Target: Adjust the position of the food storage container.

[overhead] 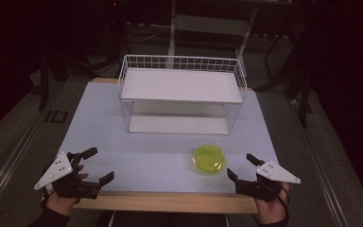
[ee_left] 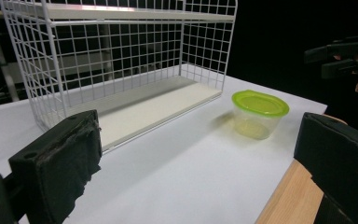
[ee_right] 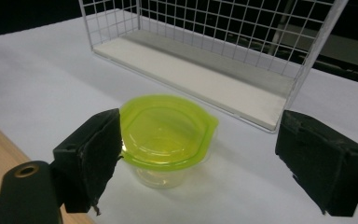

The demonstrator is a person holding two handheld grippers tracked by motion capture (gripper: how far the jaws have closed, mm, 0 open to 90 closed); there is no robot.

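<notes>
Both jaw pairs are held wide, nothing gripped. The lidded container (overhead: 209, 159) is seen on the table (overhead: 137, 156) just ahead of the right gripper (overhead: 242, 166); its contents appear indistinct. The left gripper (overhead: 96, 165) is kept well apart.

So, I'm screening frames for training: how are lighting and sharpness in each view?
High view: dim, dark surroundings, table evenly lit. Left gripper view: container sharp, near pads soft. Right gripper view: container's lid slightly blurred, rack clear.
</notes>
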